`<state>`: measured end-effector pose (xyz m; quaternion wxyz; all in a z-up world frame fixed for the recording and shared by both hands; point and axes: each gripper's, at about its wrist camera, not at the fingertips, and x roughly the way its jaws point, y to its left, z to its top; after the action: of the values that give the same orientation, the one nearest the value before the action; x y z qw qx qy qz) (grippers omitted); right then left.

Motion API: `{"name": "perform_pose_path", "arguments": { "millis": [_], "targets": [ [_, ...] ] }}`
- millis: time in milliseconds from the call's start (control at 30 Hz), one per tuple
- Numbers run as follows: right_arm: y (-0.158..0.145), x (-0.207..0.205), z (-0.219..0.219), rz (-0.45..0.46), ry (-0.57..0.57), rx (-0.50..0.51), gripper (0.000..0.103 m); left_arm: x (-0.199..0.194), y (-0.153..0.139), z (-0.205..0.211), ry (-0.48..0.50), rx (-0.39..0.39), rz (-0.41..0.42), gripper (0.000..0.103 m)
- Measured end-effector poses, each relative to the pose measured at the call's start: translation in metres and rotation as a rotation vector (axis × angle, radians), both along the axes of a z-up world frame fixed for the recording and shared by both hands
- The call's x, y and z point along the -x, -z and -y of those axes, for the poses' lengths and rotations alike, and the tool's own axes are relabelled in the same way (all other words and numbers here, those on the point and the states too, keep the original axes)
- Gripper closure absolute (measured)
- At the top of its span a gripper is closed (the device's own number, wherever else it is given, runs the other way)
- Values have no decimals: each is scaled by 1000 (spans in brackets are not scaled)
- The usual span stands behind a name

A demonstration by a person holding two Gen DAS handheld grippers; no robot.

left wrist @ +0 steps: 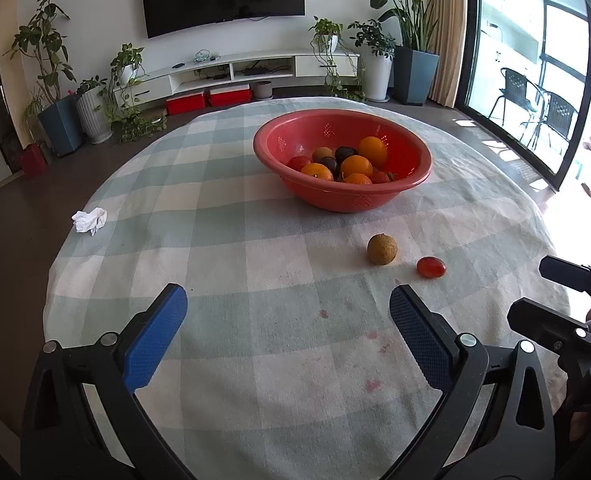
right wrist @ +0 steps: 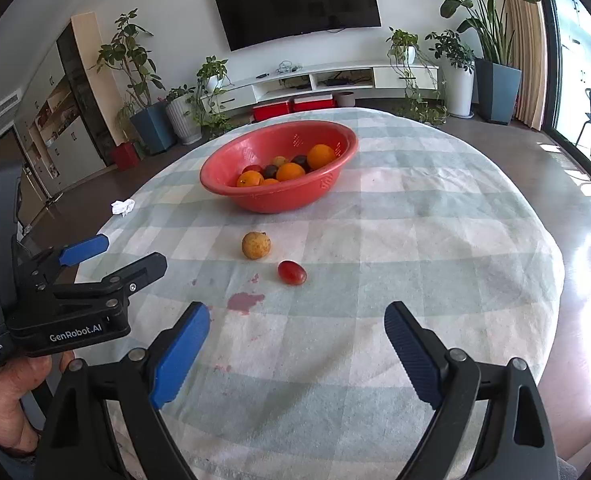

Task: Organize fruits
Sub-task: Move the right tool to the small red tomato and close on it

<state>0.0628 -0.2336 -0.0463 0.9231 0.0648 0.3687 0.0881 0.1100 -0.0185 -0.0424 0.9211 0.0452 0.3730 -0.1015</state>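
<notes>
A red perforated basin (left wrist: 347, 196) (right wrist: 279, 200) stands mid-table and holds several oranges (left wrist: 361, 166) (right wrist: 291, 171), dark plums and red fruit. Two fruits lie loose on the checked cloth in front of it: a round tan fruit (left wrist: 382, 249) (right wrist: 256, 245) and a small red tomato (left wrist: 431, 267) (right wrist: 292, 272). My left gripper (left wrist: 289, 300) hangs open over bare cloth, left of and nearer than the loose fruits. My right gripper (right wrist: 297, 318) is open too, just short of the tomato, nothing between its fingers. Each gripper shows at the edge of the other's view.
A crumpled white tissue (left wrist: 90, 220) (right wrist: 123, 207) lies near the table's left edge. Reddish stains (right wrist: 245, 302) mark the cloth by the right gripper. A hand (right wrist: 7, 392) holds the left gripper. Potted plants, a TV unit and a glass door surround the table.
</notes>
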Motion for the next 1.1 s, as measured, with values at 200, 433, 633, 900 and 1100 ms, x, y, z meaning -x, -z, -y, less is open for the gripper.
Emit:
{"name": "perform_pose_path", "arguments": {
  "millis": [200, 433, 633, 900, 1100],
  "targets": [
    [-3, 1, 5, 5, 13, -6, 12, 0, 0, -2, -25, 9, 2, 0],
    [-4, -2, 5, 6, -5, 1, 12, -3, 3, -1, -3, 10, -1, 0],
    [-8, -12, -3, 22, -62, 40, 12, -6, 9, -4, 15, 20, -19, 0],
    [-2, -50, -20, -44, -235, 150, 25, -7, 15, -13, 4, 28, -29, 0],
    [14, -81, -21, -140, -342, 179, 44, -7, 16, -19, 13, 52, -27, 0]
  ]
}}
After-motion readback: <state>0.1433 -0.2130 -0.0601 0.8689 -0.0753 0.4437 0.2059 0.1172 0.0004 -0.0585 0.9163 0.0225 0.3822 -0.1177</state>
